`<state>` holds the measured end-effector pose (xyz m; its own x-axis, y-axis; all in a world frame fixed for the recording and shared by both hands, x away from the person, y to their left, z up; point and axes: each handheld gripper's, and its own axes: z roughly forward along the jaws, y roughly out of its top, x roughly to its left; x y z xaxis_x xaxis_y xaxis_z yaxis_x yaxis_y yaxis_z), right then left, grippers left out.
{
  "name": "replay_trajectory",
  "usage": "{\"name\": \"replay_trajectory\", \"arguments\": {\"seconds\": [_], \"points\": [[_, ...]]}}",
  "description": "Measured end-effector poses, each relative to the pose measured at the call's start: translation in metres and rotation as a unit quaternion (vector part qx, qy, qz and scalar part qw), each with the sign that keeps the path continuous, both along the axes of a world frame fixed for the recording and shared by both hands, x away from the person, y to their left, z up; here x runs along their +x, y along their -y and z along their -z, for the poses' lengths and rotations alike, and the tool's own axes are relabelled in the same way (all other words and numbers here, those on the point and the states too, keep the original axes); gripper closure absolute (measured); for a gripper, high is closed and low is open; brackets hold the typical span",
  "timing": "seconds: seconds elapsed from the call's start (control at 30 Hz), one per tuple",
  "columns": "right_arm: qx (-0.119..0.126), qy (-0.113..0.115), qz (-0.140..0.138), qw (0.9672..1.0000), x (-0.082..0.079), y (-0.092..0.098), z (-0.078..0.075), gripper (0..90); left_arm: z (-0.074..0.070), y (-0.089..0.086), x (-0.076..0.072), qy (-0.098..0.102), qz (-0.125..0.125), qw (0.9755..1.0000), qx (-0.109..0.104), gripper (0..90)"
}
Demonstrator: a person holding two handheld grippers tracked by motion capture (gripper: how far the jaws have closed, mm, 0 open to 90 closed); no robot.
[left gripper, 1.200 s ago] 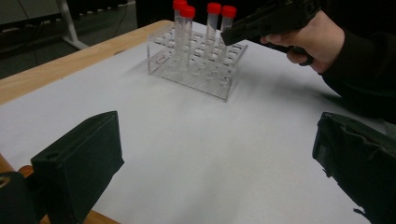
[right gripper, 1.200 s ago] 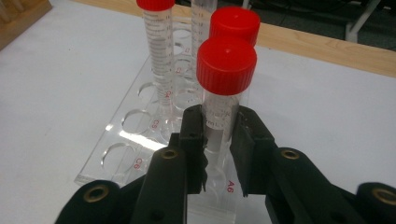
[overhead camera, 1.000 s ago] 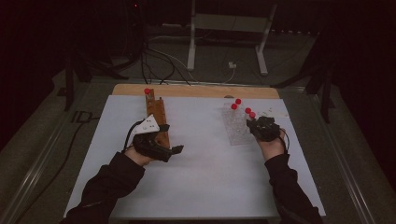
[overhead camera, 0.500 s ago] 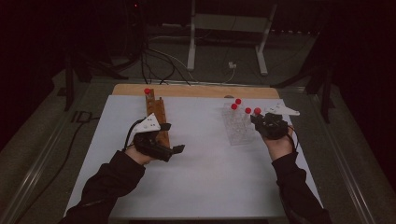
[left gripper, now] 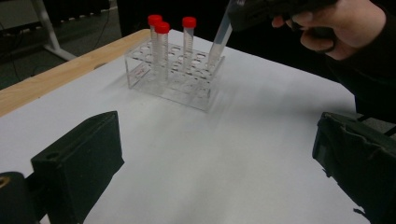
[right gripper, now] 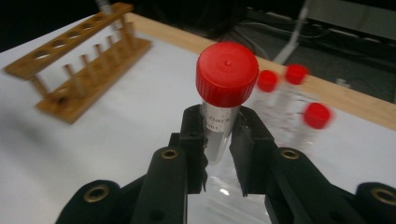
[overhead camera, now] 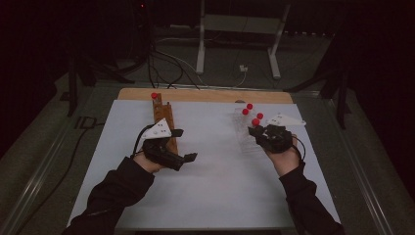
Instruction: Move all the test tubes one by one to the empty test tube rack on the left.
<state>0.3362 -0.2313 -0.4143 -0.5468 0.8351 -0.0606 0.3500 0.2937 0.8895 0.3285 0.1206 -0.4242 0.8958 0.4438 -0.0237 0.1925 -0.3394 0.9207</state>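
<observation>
My right gripper (overhead camera: pixel 258 130) is shut on a clear tube with a red cap (right gripper: pixel 226 74), gripping it just below the cap. The tube (left gripper: pixel 218 41) hangs tilted, its lower end just above the clear plastic rack (left gripper: pixel 173 80). Three more red-capped tubes (left gripper: pixel 160 46) stand upright in that rack (overhead camera: pixel 243 137). My left gripper (overhead camera: pixel 183 145) is open with nothing between its jaws, beside the wooden rack (overhead camera: pixel 165 121) at the left. In the left gripper view its wide-apart jaws (left gripper: pixel 219 177) point across the white sheet toward the clear rack.
A red-capped tube (overhead camera: pixel 154 96) stands at the far end of the wooden rack (right gripper: pixel 77 58). The white sheet (overhead camera: pixel 210 196) covers the table, with a bare wooden strip (overhead camera: pixel 210 95) along its far edge. Cables and a metal stand lie on the floor beyond.
My right gripper has risen with the red-capped tube, drawing it up out of the clear rack. The left gripper has stayed in place.
</observation>
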Motion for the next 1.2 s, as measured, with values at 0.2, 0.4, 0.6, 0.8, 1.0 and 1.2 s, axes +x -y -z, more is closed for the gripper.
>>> {"name": "replay_trajectory", "arguments": {"seconds": [0.2, 0.4, 0.6, 0.8, 1.0, 1.2], "points": [[-0.016, -0.01, -0.043, 0.9989, -0.01, -0.021, 0.008, 74.8, -0.003, 0.005, -0.002, 0.004, 0.006, 1.0, 0.001, 2.4], [-0.024, -0.022, -0.075, 0.9967, -0.018, -0.039, 0.019, 74.8, -0.007, 0.009, -0.003, 0.005, 0.013, 0.9999, -0.002, 2.4], [-0.029, -0.032, -0.103, 0.9937, -0.026, -0.053, 0.028, 74.8, -0.007, 0.015, -0.006, 0.006, 0.024, 0.9997, 0.004, 2.6], [-0.036, -0.042, -0.125, 0.9906, -0.032, -0.066, 0.034, 74.8, -0.006, 0.024, -0.006, 0.009, 0.036, 0.9993, 0.005, 4.9], [-0.04, -0.043, -0.139, 0.9885, -0.036, -0.073, 0.035, 74.8, -0.004, 0.033, -0.006, 0.012, 0.046, 0.9989, 0.006, 8.3], [-0.042, -0.047, -0.149, 0.9869, -0.038, -0.078, 0.037, 74.9, -0.002, 0.043, -0.007, 0.017, 0.059, 0.9981, 0.01, 18.7]]}}
